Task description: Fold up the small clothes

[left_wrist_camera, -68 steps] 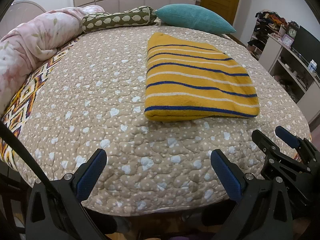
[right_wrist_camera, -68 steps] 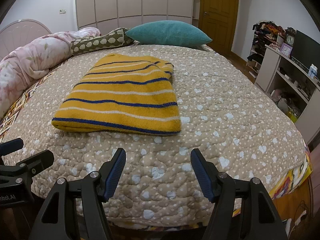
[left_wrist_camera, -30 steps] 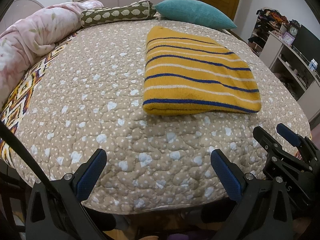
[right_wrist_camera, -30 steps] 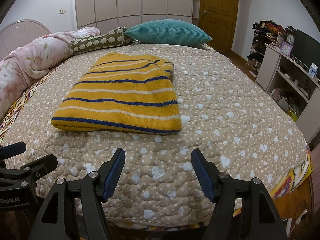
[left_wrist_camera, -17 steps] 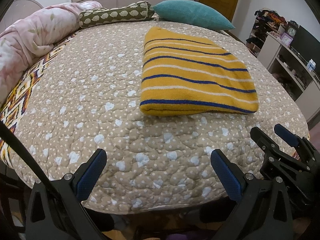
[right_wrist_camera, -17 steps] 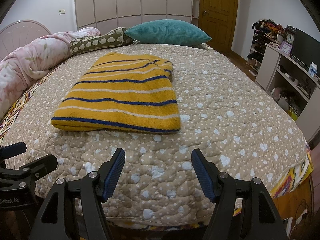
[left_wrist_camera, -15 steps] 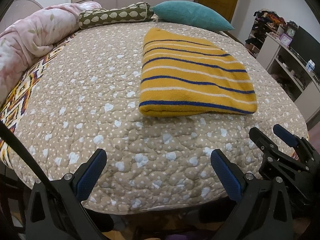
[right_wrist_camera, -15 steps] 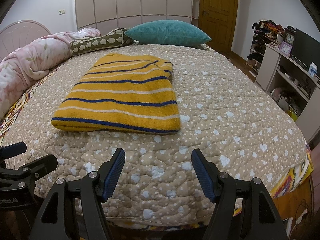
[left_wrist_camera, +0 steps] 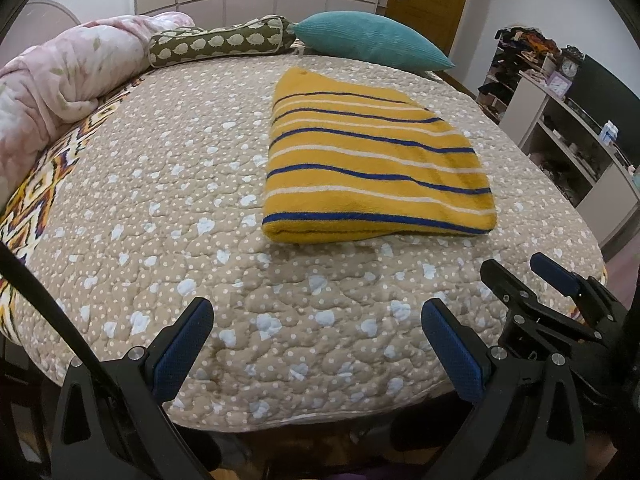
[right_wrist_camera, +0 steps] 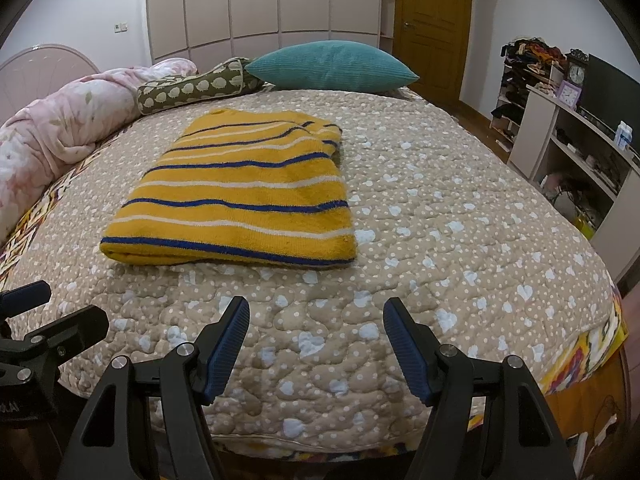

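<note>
A yellow sweater with blue and white stripes (left_wrist_camera: 372, 168) (right_wrist_camera: 240, 196) lies folded into a flat rectangle on the beige spotted quilt (left_wrist_camera: 168, 184) (right_wrist_camera: 440, 216). My left gripper (left_wrist_camera: 316, 328) hovers open over the bed's front edge, short of the sweater, with nothing between its blue pads. My right gripper (right_wrist_camera: 316, 328) is open too, near the same front edge and empty. In the left wrist view the right gripper (left_wrist_camera: 532, 276) shows at the lower right. The left gripper's fingertips (right_wrist_camera: 28, 294) show at the lower left of the right wrist view.
A teal pillow (right_wrist_camera: 332, 66), a green patterned bolster (right_wrist_camera: 188, 90) and a rolled pink blanket (right_wrist_camera: 60, 128) line the far and left sides of the bed. A white shelf unit with a TV (right_wrist_camera: 588, 128) stands at the right. A wooden door (right_wrist_camera: 432, 24) is behind.
The left wrist view has drifted slightly, so the sweater sits a little lower and nearer. Both grippers stay open and empty. The sweater has not moved.
</note>
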The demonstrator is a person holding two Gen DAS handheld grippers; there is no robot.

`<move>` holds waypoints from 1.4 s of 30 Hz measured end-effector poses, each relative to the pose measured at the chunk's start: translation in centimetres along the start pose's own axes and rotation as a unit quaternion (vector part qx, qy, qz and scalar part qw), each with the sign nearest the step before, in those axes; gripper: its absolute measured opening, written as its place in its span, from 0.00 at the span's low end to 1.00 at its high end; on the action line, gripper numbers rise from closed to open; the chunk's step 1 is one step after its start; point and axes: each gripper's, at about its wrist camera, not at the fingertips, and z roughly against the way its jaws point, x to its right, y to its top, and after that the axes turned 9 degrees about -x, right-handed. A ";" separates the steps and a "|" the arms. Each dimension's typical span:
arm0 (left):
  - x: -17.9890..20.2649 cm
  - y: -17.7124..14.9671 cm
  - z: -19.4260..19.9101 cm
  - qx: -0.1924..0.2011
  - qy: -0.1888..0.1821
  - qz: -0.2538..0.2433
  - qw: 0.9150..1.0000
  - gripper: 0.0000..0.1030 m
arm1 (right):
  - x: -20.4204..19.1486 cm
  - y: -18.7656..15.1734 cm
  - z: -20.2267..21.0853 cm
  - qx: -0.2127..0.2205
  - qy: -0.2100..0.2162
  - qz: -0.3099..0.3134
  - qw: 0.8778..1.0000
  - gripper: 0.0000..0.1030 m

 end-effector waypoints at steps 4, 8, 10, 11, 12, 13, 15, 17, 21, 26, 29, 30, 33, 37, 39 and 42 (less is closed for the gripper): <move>0.1 0.0 0.1 0.003 -0.002 -0.001 1.000 1.00 | 0.0 0.0 0.0 0.000 0.000 0.000 1.000 0.72; 0.1 -0.1 0.2 0.005 -0.003 -0.002 1.000 1.00 | 0.0 0.0 0.0 0.000 0.000 0.000 1.000 0.72; 0.1 -0.1 0.2 0.006 -0.004 -0.003 1.000 1.00 | 0.0 0.1 0.0 0.000 -0.001 -0.001 1.000 0.72; 0.1 -0.1 0.3 0.007 -0.005 -0.003 1.000 1.00 | 0.0 0.1 0.0 0.000 0.000 -0.001 1.000 0.72; 0.1 -0.1 0.3 0.008 -0.006 -0.003 1.000 1.00 | 0.0 0.1 0.0 0.000 -0.001 -0.001 1.000 0.72; 0.1 -0.1 0.3 0.009 -0.006 -0.003 1.000 1.00 | 0.0 0.1 0.0 0.000 -0.001 -0.001 1.000 0.73; 0.2 0.0 0.3 0.010 -0.006 -0.003 1.000 1.00 | 0.0 0.1 0.0 0.000 -0.001 -0.001 1.000 0.73; 0.2 0.0 0.3 0.010 -0.006 -0.003 1.000 1.00 | 0.0 0.0 0.0 0.000 0.000 -0.001 1.000 0.73; 0.2 0.0 0.3 0.009 -0.006 -0.002 1.000 1.00 | 0.1 0.0 0.0 0.001 -0.001 -0.001 1.000 0.73; 0.2 0.0 0.2 0.008 -0.005 -0.002 1.000 1.00 | 0.0 0.1 0.0 0.001 -0.002 -0.001 1.000 0.74; 0.1 0.0 0.1 0.007 -0.004 0.000 1.000 1.00 | -0.2 0.2 0.1 0.002 -0.002 0.001 1.000 0.74; 0.1 0.0 0.1 0.006 -0.004 0.000 1.000 1.00 | -0.3 0.3 0.1 0.002 -0.003 0.002 1.000 0.74; 0.0 0.0 0.1 0.006 -0.003 0.000 1.000 1.00 | -0.5 0.3 0.0 0.003 -0.003 0.004 1.000 0.74; 0.0 0.0 0.1 0.006 -0.002 0.000 1.000 1.00 | -0.6 0.3 0.0 0.004 -0.003 0.006 1.000 0.74; 0.0 0.0 0.0 0.005 -0.001 0.000 1.000 1.00 | -0.6 0.3 0.0 0.004 -0.003 0.006 1.000 0.74; -0.1 0.0 0.0 0.005 0.002 0.002 1.000 1.00 | -0.6 0.3 0.0 0.004 -0.003 0.006 1.000 0.74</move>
